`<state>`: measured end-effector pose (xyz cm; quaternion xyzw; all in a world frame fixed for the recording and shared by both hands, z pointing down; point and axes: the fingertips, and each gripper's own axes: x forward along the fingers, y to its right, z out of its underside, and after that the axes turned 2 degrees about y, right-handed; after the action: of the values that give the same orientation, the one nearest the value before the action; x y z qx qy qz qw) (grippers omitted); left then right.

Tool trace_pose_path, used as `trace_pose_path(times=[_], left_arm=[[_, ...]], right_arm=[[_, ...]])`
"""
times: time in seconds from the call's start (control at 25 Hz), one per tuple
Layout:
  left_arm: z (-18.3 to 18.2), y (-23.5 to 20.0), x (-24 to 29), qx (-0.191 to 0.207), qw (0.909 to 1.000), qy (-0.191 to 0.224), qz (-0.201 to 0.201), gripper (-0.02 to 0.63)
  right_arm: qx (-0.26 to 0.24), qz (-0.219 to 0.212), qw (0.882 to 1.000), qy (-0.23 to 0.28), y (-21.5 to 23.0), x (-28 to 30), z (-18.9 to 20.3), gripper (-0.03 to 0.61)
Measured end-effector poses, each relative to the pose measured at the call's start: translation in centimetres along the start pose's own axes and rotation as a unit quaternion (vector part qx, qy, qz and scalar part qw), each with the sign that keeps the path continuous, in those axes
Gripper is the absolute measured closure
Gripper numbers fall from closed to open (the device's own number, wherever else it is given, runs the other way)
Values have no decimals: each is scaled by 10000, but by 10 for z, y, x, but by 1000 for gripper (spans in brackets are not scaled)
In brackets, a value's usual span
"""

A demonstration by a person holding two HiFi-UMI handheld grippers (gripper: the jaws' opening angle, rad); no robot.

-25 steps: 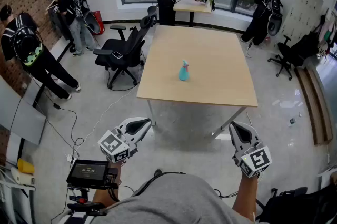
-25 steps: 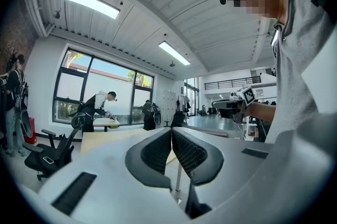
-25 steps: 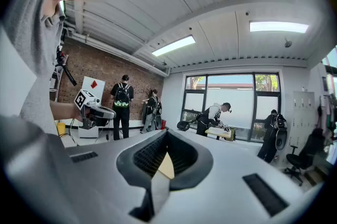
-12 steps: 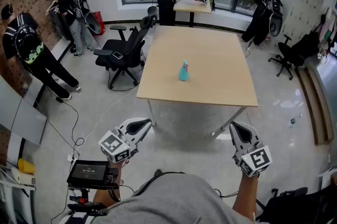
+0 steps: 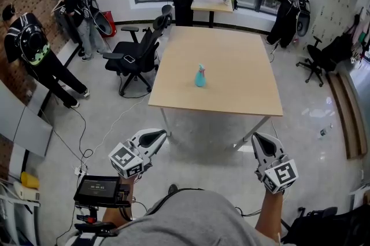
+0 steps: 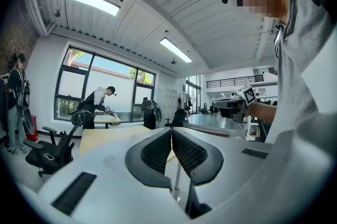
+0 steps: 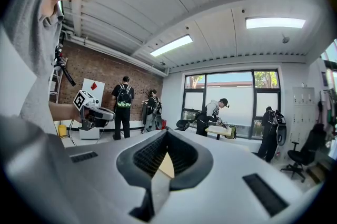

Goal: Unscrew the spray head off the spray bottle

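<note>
While we hold two grippers low in front of us, the left gripper (image 5: 155, 135) and the right gripper (image 5: 259, 141) both closed on nothing, one teal spray bottle (image 5: 200, 76) stands upright on the near wooden table (image 5: 243, 85), well beyond them; four people (image 5: 30, 49) stand farther off.

Teal spray bottle (image 5: 200, 78) — pale wood table (image 5: 238, 65).

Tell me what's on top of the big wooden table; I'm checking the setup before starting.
Only a teal spray bottle stands on the table, upright, its spray head on. The table hides whatever lies beneath it; only two legs show.
</note>
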<state>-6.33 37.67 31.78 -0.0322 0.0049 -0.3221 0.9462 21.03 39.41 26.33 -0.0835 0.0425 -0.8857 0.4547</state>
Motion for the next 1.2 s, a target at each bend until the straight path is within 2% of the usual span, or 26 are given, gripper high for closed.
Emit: trace_pose_path(times=[0.24,0.44,0.64,0.84,1.08,1.2], left_arm=[[9,28,26,127,9999,-88,-38,607],[10,41,50,88,10000,12,-37,607],[19,44,74,174,9997,-146,-8,607],[29,8,107,223,9996,-127,-114,607],[45,-46,149,285,9994,-163,-145,607],[63,-100,186,187,9996,-184,-88,607]], right_arm=[[-8,-119,9998,132,24,-24,19,574],[-51,-147,9995,292,43,-31,23,574],[82,-201,9995,236,58,-31,29,574],[102,-321,9990,293,80,13,41,574],[44,-543,9985,58,82,79,51,573],[86,-561,9984,-8,98,129,60,573]])
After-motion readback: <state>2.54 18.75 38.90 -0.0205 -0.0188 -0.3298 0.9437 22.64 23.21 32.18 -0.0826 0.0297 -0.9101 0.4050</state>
